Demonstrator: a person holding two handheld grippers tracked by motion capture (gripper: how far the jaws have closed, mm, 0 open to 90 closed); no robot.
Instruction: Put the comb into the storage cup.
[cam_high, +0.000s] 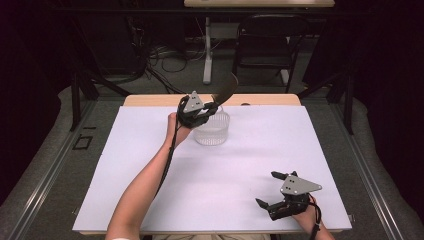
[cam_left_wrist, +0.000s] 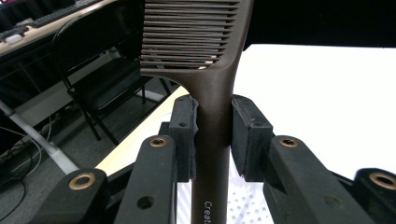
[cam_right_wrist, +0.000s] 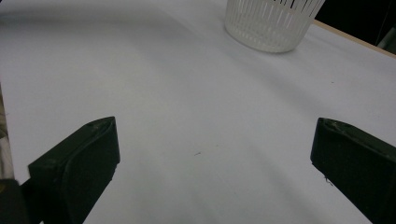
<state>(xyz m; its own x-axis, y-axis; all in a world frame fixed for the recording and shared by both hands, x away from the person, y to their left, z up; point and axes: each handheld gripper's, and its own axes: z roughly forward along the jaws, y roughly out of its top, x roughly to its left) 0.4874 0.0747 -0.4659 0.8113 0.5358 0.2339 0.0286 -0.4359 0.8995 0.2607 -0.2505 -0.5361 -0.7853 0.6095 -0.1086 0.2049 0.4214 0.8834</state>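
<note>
A dark brown comb (cam_high: 226, 89) stands tilted over a white slotted basket (cam_high: 212, 131) at the back of the white table (cam_high: 250, 150). My left gripper (cam_high: 212, 106) is shut on the comb's handle, with the teeth pointing up and away. In the left gripper view both pads press the handle of the comb (cam_left_wrist: 205, 70), and the basket's perforated floor (cam_left_wrist: 245, 205) lies just below. My right gripper (cam_high: 267, 189) rests near the table's front right, jaws wide open and nothing between them. The right gripper view looks across bare table from the gripper (cam_right_wrist: 215, 154) toward the basket (cam_right_wrist: 271, 23).
A black folding chair (cam_high: 267, 45) and a white table leg (cam_high: 207, 50) stand on the floor beyond the table, with cables (cam_high: 165, 57) lying there. The table's wooden back edge (cam_high: 150, 100) runs just behind the basket.
</note>
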